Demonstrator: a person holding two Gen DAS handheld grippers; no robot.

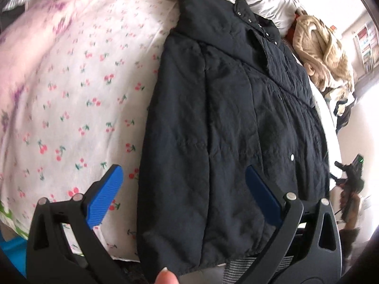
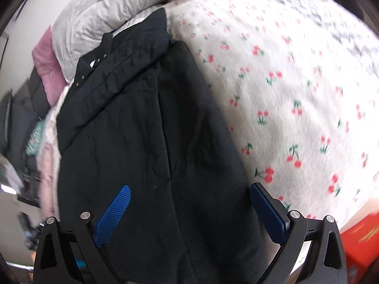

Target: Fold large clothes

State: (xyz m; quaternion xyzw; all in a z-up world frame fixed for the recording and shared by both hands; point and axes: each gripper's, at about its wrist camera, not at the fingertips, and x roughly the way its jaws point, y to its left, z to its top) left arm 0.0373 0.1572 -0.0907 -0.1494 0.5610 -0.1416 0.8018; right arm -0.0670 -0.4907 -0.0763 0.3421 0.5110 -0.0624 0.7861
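A black quilted jacket [image 1: 236, 123] lies flat on a bed, collar at the far end, hem near me, sleeves folded in over the body. My left gripper [image 1: 183, 176] hovers open above the jacket's lower left edge, with its blue pads [image 1: 106, 194] spread wide and nothing between them. In the right wrist view the same jacket [image 2: 146, 142] fills the middle. My right gripper [image 2: 189, 196] hangs open over its lower right part, one pad [image 2: 113, 215] above the cloth, the other at the jacket's edge. The right gripper also shows small in the left wrist view [image 1: 350, 177].
The bed carries a white sheet with a cherry print [image 1: 78, 108] [image 2: 296, 94]. A grey pillow [image 2: 99, 16] and a tan plush heap [image 1: 324, 47] lie beyond the collar. A pink cloth [image 2: 47, 71] lies by the pillow. A red box [image 2: 360, 241] sits at the right.
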